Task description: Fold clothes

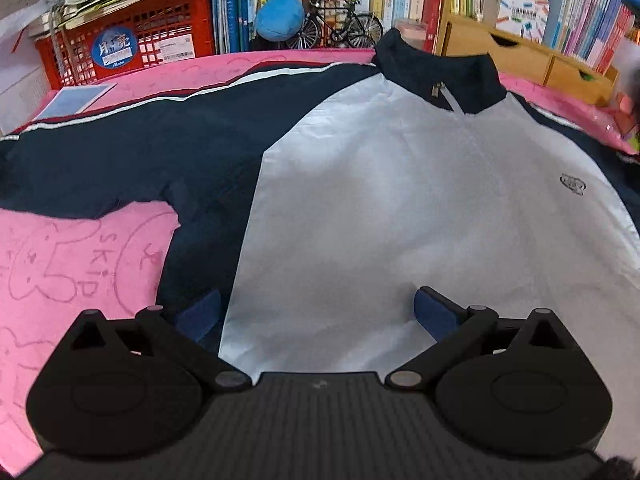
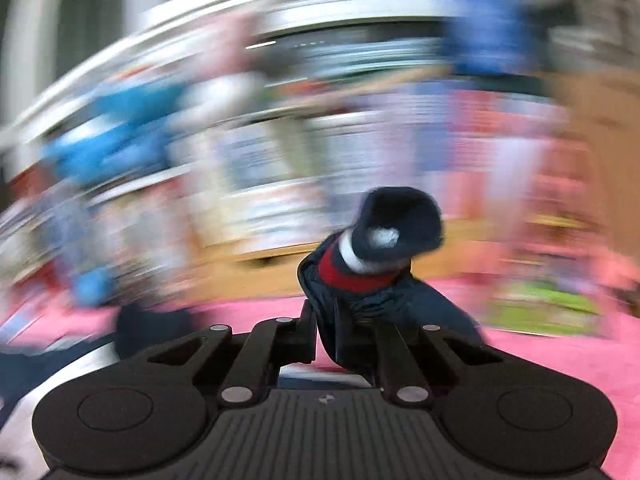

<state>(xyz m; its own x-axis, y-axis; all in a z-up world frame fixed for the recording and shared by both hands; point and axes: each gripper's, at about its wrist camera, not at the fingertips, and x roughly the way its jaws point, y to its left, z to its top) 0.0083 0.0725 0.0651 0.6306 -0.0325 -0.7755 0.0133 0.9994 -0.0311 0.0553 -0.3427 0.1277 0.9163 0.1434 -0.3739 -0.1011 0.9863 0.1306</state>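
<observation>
Now | jacket (image 1: 400,200): navy-white, flat | left gripper (image 1: 316,312): spread | right gripper (image 2: 344,336): pinching cuff (image 2: 372,256)

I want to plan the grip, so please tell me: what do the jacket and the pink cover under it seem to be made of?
Jacket: probably thin synthetic woven cloth, smooth with a slight sheen; it shows fine, crisp creases. Its cuff, held in the shut right gripper, looks like ribbed knit, though it is blurred.
Pink cover: looks like soft matte terry or fleece, with a fuzzy surface and outlined drawings.
</observation>
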